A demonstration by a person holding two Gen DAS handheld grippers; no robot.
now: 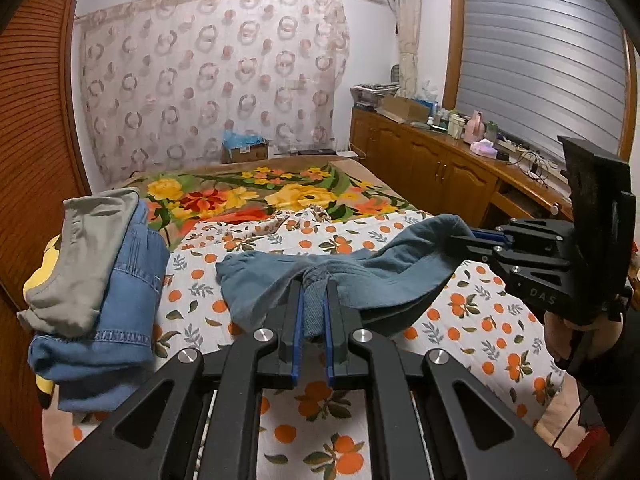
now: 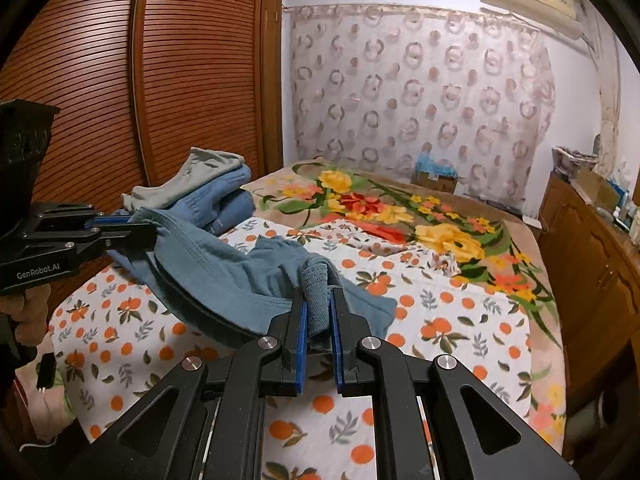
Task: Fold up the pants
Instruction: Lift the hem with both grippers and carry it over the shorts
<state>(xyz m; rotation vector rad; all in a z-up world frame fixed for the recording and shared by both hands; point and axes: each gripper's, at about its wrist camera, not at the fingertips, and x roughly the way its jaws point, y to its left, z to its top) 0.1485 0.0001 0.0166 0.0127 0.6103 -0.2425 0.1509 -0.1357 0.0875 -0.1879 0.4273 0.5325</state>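
**A:** Your left tongs point(image 1: 313, 280) are nearly closed, pinching a bunched ribbed edge of the pants point(image 1: 280, 284). Your right tongs point(image 2: 319, 294) are pinched the same way on another bunch of that cloth.

**B:** So where do the pants sit?

**A:** Slung between your two tongs, low over the bed point(image 1: 460, 344). The middle sags toward the orange-print sheet, and whether it touches I can't tell. One loose end lies on the sheet beside your left tongs.

**B:** How far along are you, then?

**A:** Early on this pair, I'd judge. The cloth is crumpled with no clean crease showing, so you have yet to spread it flat, fold it and set it down.

**B:** Anything finished?

**A:** Farther back, by the wardrobe, a pile point(image 1: 100, 264) of clothes, grey on top of denim, looks already folded.
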